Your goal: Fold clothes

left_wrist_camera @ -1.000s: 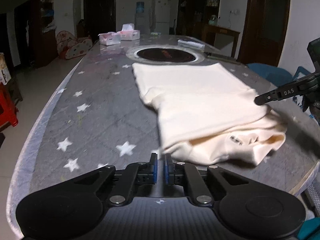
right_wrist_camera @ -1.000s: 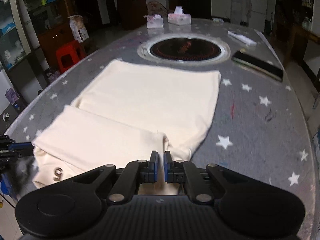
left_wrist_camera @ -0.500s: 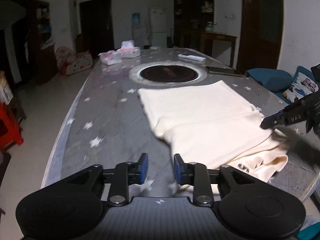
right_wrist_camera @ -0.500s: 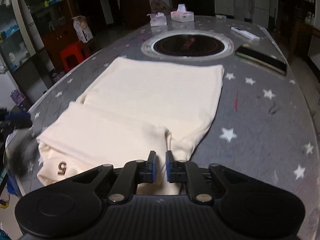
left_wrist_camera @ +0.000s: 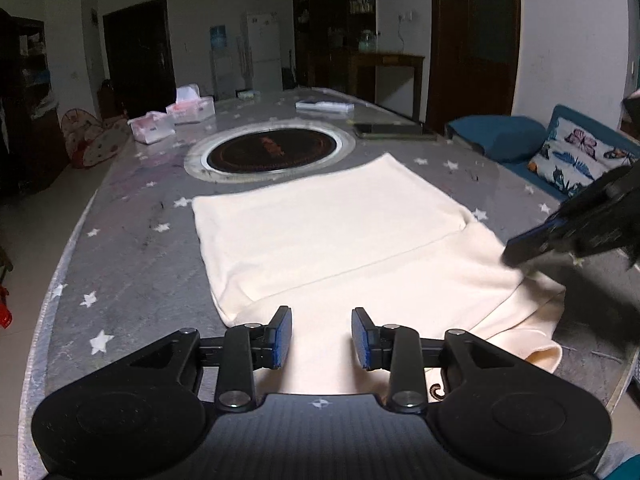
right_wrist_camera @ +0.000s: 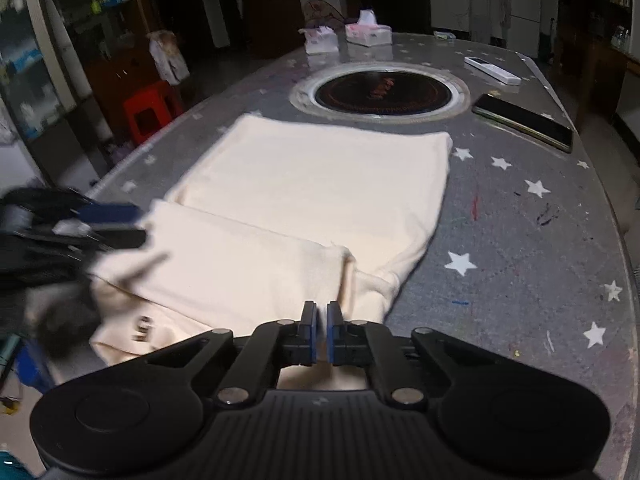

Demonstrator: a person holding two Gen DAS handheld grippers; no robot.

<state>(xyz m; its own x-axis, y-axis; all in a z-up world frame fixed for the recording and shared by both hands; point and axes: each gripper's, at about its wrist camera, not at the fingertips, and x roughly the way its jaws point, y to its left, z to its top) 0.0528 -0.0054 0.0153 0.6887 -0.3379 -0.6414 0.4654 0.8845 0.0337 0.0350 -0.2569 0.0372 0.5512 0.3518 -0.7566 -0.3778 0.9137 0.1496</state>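
Note:
A cream garment (left_wrist_camera: 332, 236) lies partly folded on the grey star-print table (left_wrist_camera: 132, 272), with its near part doubled over the body; it also shows in the right wrist view (right_wrist_camera: 312, 192). My left gripper (left_wrist_camera: 321, 338) is open and empty, hovering over the garment's near edge. My right gripper (right_wrist_camera: 321, 330) has its jaws nearly together over the near fold; no cloth shows between them. The right gripper also shows in the left wrist view (left_wrist_camera: 520, 250) at the garment's right edge. The left gripper appears blurred in the right wrist view (right_wrist_camera: 108, 224).
A round inset hotplate (left_wrist_camera: 272, 150) lies beyond the garment. Tissue packs (left_wrist_camera: 190, 110), a white remote (right_wrist_camera: 492, 70) and a dark phone (right_wrist_camera: 524, 122) lie at the far end. A blue sofa with a patterned cushion (left_wrist_camera: 576, 158) stands on the right. A red stool (right_wrist_camera: 150, 110) stands left of the table.
My left gripper went from shut to wide open and moved right, over the garment's near edge. My right gripper stayed nearly shut by the fold. The folded layer lies flatter.

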